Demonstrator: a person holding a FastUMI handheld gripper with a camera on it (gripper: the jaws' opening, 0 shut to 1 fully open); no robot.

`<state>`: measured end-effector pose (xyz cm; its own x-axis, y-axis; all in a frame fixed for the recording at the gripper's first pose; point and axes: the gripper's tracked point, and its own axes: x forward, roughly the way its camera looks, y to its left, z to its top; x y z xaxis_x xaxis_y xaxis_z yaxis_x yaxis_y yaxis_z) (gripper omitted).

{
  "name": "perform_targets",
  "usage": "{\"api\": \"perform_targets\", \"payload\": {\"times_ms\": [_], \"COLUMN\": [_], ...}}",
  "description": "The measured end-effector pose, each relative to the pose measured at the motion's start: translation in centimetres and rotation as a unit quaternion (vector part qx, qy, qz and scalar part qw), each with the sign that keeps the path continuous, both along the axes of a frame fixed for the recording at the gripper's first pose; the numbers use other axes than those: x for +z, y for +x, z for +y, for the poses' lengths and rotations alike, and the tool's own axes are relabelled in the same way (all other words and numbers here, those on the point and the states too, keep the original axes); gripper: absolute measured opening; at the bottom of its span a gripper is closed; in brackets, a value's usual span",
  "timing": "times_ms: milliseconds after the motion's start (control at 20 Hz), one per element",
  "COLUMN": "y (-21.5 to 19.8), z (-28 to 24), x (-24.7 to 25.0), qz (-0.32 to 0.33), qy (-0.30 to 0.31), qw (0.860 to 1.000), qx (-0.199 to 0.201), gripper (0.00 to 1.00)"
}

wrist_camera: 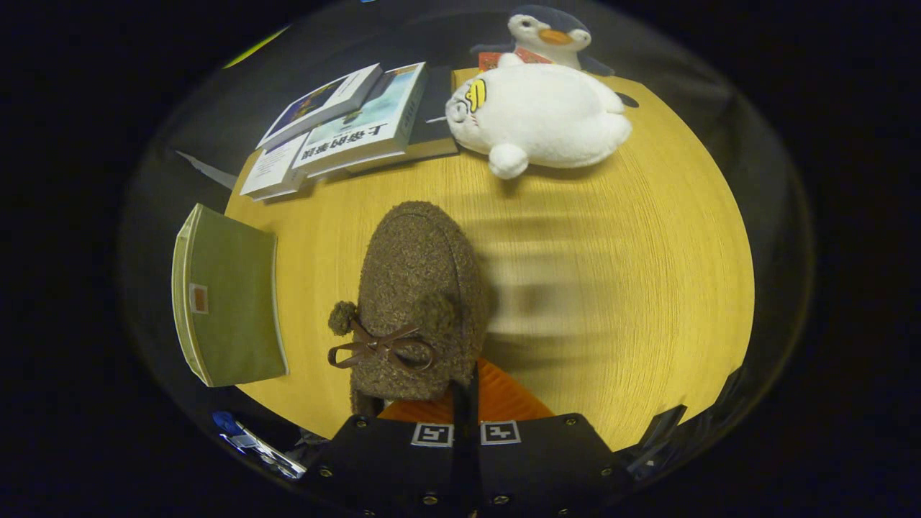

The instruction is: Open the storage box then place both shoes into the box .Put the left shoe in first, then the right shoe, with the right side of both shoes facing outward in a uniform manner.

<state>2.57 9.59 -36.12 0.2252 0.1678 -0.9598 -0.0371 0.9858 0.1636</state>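
The brown fuzzy shoe [421, 302] hangs just ahead of the gripper [464, 410], its toe pointing away over the yellow wooden counter [633, 288]. A small bow with two pompoms [378, 338] sits near the shoe's opening, on the side closest to the gripper. The gripper's fingers are drawn close together with only a thin slit between them, and the shoe's rear edge meets them there; they appear to pinch it, though the contact itself is hidden. Beyond the shoe, at the far side of the counter, lies a white plush toy [540, 115], with a penguin plush [550, 36] behind it. Left of the white plush sits a loose stack of books [352, 122]. To the shoe's left, a green book [227, 295] overhangs the counter's edge.
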Motion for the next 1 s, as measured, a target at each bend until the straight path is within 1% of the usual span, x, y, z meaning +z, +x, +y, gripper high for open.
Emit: {"api": "perform_targets", "payload": {"times_ms": [200,350,550,700,1000], "y": [1.1,1.9,2.2,2.3,2.0], "z": [3.3,4.9,7.6,10.5,16.1], "x": [3.3,4.8,6.4,7.5,9.2], "qz": [-0.03,-0.049,-0.062,-0.065,-0.075], "qy": [0.018,0.002,-0.004,0.005,0.011], "qw": [0.999,0.998,0.996,0.994,0.988], "qx": [0.023,0.045,0.067,0.085,0.135], "gripper": [0.0,0.0,0.0,0.0,0.0]}}
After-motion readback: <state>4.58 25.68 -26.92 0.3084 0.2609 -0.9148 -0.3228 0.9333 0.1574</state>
